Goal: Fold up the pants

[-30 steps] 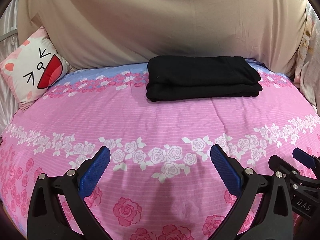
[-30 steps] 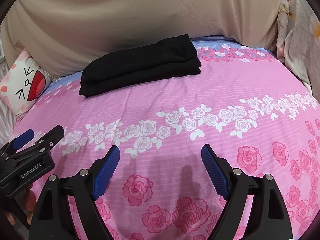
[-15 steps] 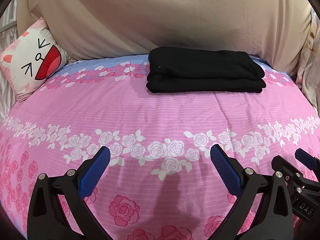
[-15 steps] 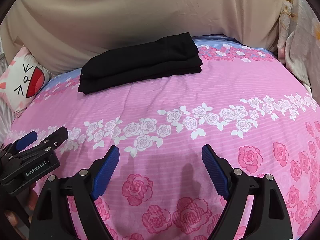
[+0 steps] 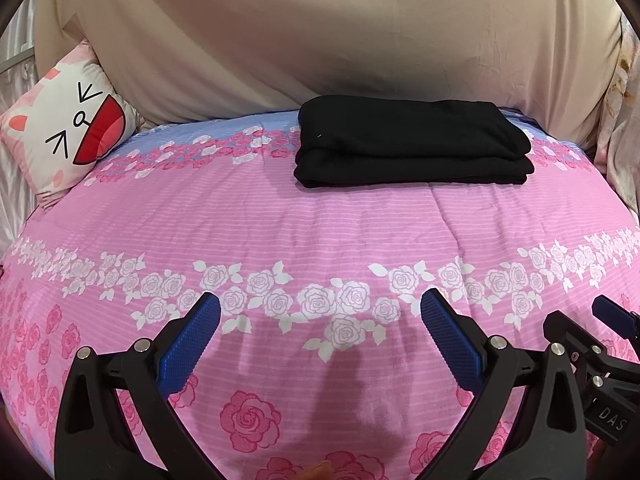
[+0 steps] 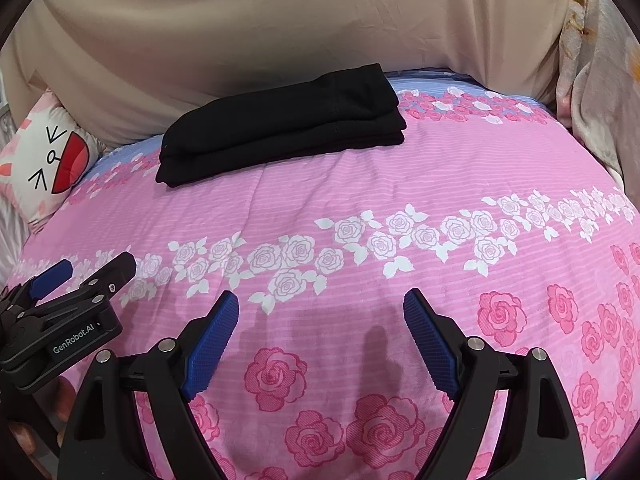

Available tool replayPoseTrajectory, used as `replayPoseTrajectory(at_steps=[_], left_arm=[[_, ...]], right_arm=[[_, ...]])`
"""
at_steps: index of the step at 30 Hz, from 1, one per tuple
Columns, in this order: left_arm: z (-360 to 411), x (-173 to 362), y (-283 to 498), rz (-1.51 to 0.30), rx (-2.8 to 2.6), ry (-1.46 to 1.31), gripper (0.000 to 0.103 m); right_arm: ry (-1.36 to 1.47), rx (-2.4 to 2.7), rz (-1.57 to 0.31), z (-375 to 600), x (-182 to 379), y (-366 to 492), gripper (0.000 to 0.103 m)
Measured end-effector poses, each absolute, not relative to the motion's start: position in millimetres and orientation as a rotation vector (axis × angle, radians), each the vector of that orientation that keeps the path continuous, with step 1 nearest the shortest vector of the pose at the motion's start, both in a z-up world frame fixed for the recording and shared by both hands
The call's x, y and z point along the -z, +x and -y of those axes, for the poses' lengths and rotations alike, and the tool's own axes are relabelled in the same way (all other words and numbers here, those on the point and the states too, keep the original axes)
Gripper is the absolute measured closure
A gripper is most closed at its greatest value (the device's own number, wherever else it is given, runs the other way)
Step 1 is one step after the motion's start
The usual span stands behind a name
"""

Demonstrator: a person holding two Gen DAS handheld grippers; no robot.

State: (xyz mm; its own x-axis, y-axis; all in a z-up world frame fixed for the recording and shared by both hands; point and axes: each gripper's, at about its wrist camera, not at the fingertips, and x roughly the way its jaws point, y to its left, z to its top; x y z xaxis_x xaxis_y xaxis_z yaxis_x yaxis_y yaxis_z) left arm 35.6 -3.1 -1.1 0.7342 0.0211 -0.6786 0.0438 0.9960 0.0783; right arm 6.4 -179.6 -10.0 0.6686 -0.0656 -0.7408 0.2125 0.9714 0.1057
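The black pants (image 5: 412, 142) lie folded in a neat flat stack at the far side of the pink rose-print bed (image 5: 320, 224), near the beige headboard cover. They also show in the right wrist view (image 6: 284, 120). My left gripper (image 5: 320, 312) is open and empty, well short of the pants, low over the bedspread. My right gripper (image 6: 320, 308) is open and empty too, beside the left one. The right gripper shows at the lower right of the left view (image 5: 600, 344), and the left gripper at the lower left of the right view (image 6: 68, 284).
A white cat-face pillow (image 5: 68, 132) leans at the far left corner of the bed. A beige sheet (image 5: 320, 40) covers the headboard behind the pants. A pale floral cloth (image 6: 600, 80) hangs at the far right edge.
Both grippers have drifted slightly toward the pants and both views have tilted a little; the folded pants have not moved. Both grippers stayed open.
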Motion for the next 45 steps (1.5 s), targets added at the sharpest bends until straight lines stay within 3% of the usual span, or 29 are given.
replayPoseTrajectory(at_steps=[45], left_arm=[[2.9,3.5,38.0,-0.771,0.039,0.089,0.005]], right_arm=[[0.19,0.154,-0.825,182.2,9.6,6.1,0.02]])
